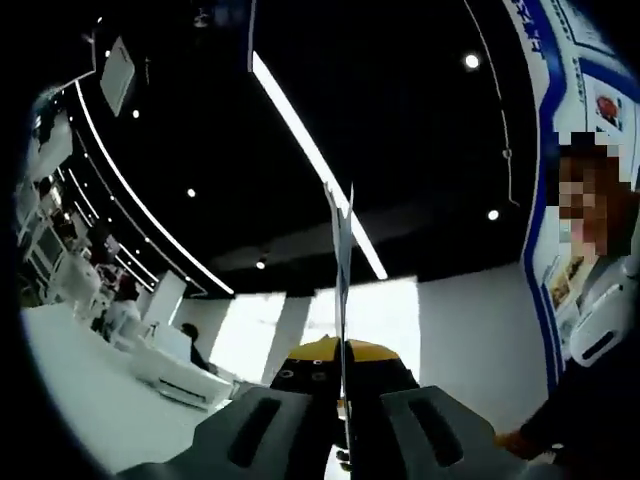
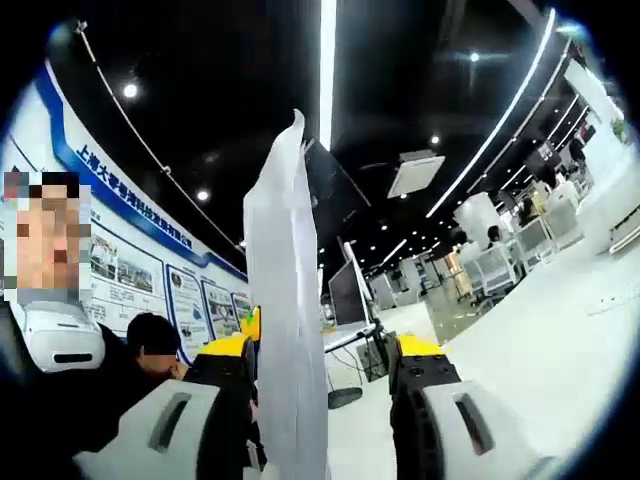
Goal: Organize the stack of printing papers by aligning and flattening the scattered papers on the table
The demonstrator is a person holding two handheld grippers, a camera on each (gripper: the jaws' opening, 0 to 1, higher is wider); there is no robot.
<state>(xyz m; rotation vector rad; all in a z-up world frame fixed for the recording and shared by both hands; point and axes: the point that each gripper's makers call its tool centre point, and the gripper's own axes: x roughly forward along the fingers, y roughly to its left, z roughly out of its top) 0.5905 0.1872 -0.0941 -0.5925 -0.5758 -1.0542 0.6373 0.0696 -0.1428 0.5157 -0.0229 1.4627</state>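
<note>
Right now my left gripper [image 1: 343, 425] is clamped on the papers [image 1: 341, 260], seen edge-on and standing straight up from between the jaws. My right gripper [image 2: 322, 400] has its jaws apart, the same stack [image 2: 287, 300] rising against the left jaw. Both views point up at the ceiling light strip [image 1: 310, 150]. I judge the aligning is underway: the stack is raised on edge, with flattening on the table left to do.
</note>
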